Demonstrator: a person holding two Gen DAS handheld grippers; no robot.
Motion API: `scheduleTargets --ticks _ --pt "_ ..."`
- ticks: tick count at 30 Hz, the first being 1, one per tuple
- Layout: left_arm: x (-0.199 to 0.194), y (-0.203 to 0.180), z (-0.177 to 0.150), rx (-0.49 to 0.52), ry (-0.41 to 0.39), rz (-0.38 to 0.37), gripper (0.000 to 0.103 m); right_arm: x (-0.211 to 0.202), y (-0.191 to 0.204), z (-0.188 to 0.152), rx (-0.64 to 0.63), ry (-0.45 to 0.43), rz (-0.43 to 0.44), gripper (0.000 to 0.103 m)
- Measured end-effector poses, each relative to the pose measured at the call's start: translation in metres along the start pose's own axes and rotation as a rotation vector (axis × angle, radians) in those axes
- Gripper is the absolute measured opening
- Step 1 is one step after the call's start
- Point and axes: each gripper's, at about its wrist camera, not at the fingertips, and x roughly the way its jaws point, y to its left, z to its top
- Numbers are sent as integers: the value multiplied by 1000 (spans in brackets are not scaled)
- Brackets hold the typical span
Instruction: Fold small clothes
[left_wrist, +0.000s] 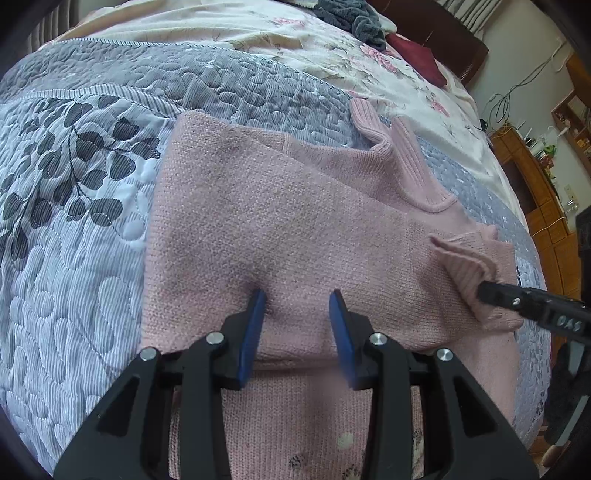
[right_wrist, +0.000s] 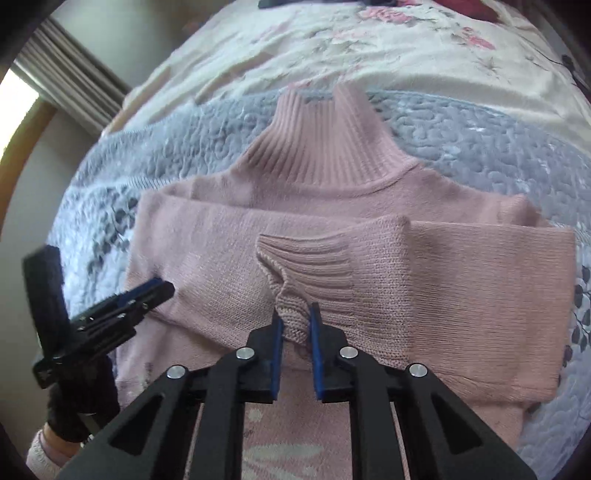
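Sweater (right_wrist: 369, 280) pink, flat on quilted bed (left_wrist: 74, 229) | my right gripper (right_wrist: 296, 317) pinches its ribbed cuff (right_wrist: 306, 266) | my left gripper (left_wrist: 297, 295) spread wide, holding nothing, tips pressing the knit

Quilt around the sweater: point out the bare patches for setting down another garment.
Free: the leaf-print quilt left of the pink sweater, and the grey band beside its ribbed collar. Crowded: the sweater's middle, where the right claw pinches a cuff.

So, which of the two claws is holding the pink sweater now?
The right claw: it pinches the ribbed cuff of the pink knitted sweater. The left claw is open, holding nothing.
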Motion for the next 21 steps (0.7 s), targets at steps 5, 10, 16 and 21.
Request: scheduleTargets --ticks 5,10,16,21 --pt "2 -3 0 13 0 16 36 -55 -66 2 146 -95 32 13" --pt "4 -5 1 20 3 32 36 -60 -133 -8 256 -74 -19 13" --pt "5 -6 3 36 13 42 36 -27 -170 -37 305 31 -45 13" --pt "2 -7 6 47 35 47 36 -48 -164 -42 251 -21 -117 13"
